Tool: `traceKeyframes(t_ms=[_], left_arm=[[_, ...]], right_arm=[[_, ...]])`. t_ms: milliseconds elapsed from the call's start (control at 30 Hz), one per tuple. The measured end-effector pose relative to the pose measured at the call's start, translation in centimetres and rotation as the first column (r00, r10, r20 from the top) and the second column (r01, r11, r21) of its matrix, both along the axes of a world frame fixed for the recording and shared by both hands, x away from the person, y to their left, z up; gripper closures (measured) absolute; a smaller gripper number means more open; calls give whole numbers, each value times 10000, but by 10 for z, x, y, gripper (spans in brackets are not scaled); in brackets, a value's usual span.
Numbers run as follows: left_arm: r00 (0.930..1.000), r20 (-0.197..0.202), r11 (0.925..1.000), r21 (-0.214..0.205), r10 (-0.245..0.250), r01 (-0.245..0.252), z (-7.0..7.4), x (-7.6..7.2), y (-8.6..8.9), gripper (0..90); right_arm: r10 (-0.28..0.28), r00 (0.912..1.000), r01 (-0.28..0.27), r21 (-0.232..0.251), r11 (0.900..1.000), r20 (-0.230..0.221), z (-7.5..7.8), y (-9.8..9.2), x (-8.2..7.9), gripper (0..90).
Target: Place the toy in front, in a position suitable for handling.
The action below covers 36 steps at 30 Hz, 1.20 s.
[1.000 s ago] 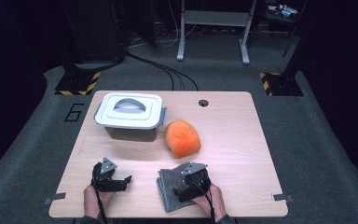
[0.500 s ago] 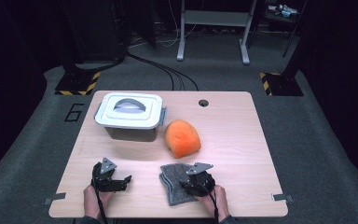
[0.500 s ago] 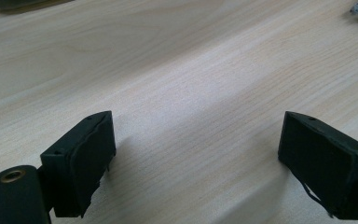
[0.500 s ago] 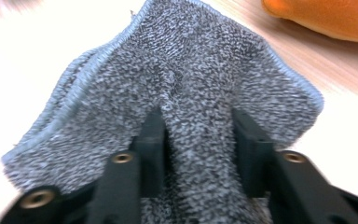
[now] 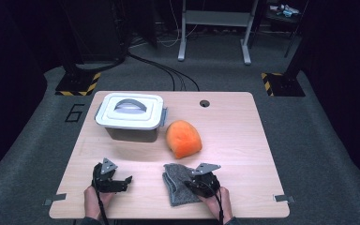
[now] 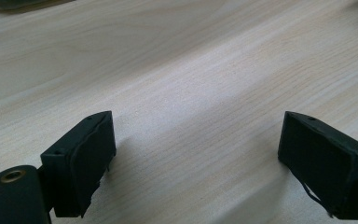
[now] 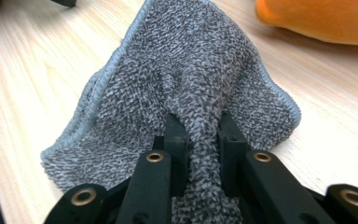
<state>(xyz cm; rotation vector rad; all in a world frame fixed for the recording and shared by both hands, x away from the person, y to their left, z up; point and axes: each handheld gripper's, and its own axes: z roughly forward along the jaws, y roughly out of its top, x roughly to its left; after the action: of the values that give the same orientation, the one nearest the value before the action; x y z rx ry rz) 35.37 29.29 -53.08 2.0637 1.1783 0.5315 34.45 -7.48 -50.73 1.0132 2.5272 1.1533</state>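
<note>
Two grippers sit at the near edge of my table (image 5: 243,140), one in each hand. My right gripper (image 7: 204,135) has just been closing, and its jaws now pinch a raised fold of the grey cloth (image 7: 186,70) between them; in the right gripper view the fabric bunches up into a ridge that runs straight through the narrow gap. In the high view the cloth (image 5: 177,183) lies on the wood at the near side, right of centre, with the right gripper (image 5: 198,183) resting on its right part and my hand behind it. My left gripper (image 6: 196,158) stands wide apart with nothing between its jaws, just bare wood grain beneath; in the high view the left gripper (image 5: 122,182) sits well to the left of the cloth, not touching it. Just beyond the cloth is an orange rounded thing (image 5: 183,138), near it but apart. To the left of that, farther back, stands a grey box with a white lid (image 5: 130,112) and a handle on top, close beside the orange thing.
</note>
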Motion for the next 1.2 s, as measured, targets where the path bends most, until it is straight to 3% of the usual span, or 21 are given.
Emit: traceKeyframes(t_ms=[367, 533, 1000, 1200], left_arm=[[10000, 34, 10000, 10, 6, -6, 0, 0, 0, 108], [10000, 33, 10000, 6, 8, -8, 0, 0, 0, 108], [10000, 34, 10000, 5, 4, -4, 0, 0, 0, 108], [10000, 35, 10000, 6, 5, -5, 0, 0, 0, 108]], right_arm=[[-764, 9961, 760, 124, 9970, 438, 15, -29, -2, 783], [-1337, 9891, 1328, 182, 9910, 609, 21, -51, -3, 783], [-2806, 9533, 2798, 230, 9598, 1121, 34, -101, 4, 784], [-3185, 9399, 3177, 271, 9478, 1233, 37, -111, 9, 784]])
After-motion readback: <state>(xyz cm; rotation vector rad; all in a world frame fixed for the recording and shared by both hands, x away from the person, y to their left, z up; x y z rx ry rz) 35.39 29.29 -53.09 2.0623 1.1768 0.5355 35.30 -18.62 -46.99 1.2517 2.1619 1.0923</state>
